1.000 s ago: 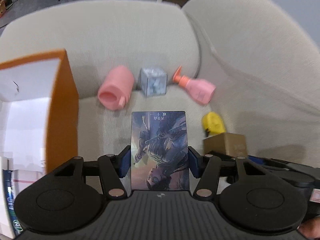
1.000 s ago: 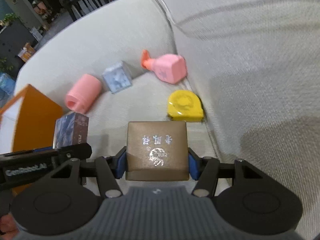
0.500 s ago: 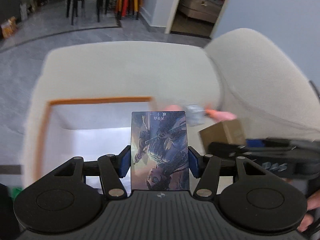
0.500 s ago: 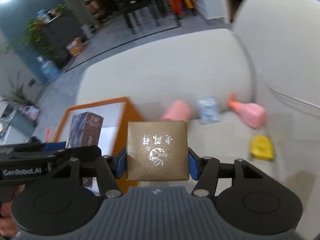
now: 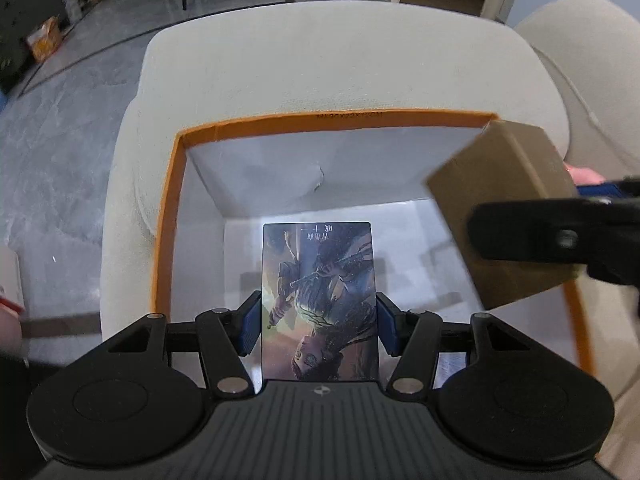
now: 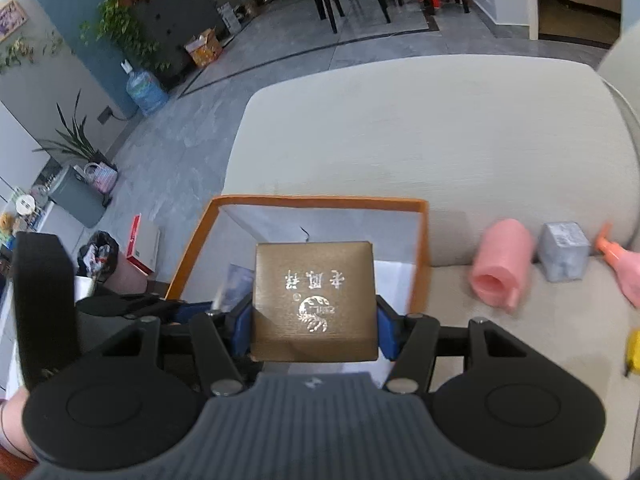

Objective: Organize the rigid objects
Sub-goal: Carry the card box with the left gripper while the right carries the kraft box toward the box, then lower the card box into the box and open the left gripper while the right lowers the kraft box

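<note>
My left gripper (image 5: 319,322) is shut on a tall illustrated box (image 5: 319,300) and hangs over the open orange storage box (image 5: 320,121) with its white inside. My right gripper (image 6: 314,326) is shut on a brown box with silver lettering (image 6: 314,300), above the same orange box (image 6: 320,201). In the left wrist view that brown box (image 5: 500,208) enters from the right, over the box's right side. A pink cup (image 6: 502,264) lying on its side, a grey cube (image 6: 564,251), a pink spray bottle (image 6: 624,264) and a yellow item (image 6: 633,350) lie on the sofa seat to the right.
The orange box stands on a beige sofa (image 5: 340,64) against its armrest. Beyond the sofa lie a grey tiled floor (image 6: 180,148), a water jug (image 6: 145,90), plants, chairs and a dark cabinet. A person's hand (image 5: 582,176) shows behind the right gripper.
Both grippers have swung left from the sofa seat to above the orange box, each still holding its box. The loose items have slid out of the left wrist view.
</note>
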The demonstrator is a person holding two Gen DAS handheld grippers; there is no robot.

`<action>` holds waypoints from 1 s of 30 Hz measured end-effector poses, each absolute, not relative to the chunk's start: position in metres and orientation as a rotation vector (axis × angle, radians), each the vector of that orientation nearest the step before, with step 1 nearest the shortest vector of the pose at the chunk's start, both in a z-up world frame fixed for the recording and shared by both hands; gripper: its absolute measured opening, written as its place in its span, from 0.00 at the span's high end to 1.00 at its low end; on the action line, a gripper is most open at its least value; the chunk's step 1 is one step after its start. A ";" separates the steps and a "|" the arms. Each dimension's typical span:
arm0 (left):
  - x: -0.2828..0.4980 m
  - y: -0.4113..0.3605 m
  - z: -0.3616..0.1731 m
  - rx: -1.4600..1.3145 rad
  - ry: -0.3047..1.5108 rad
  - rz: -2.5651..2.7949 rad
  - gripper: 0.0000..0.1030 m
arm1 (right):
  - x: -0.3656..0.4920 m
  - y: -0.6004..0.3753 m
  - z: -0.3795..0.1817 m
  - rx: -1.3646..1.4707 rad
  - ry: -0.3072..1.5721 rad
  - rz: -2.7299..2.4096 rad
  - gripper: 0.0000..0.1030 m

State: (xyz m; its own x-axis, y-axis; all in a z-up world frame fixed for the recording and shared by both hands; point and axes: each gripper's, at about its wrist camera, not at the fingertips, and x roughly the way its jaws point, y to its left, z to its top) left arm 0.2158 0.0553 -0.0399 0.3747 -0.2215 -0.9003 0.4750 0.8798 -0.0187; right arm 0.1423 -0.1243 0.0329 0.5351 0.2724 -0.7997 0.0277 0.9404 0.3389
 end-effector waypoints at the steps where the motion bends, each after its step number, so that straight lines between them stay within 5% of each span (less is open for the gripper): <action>1: 0.217 0.053 -0.041 0.270 1.093 -0.464 0.37 | 0.149 -0.120 0.029 0.324 1.010 0.147 0.43; 20: 0.223 0.054 -0.078 0.349 1.081 -0.421 0.31 | 0.187 -0.114 -0.005 0.234 1.080 0.084 0.43; 30: 0.210 0.073 -0.035 0.255 1.006 -0.488 0.39 | 0.187 -0.111 -0.006 0.216 1.087 0.073 0.43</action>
State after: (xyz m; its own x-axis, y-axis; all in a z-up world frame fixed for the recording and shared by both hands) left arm 0.2102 0.0735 -0.0350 0.4409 -0.2729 -0.8551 0.5028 0.8642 -0.0165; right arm 0.1867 -0.1114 -0.0057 0.4650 0.1643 -0.8699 0.0472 0.9766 0.2097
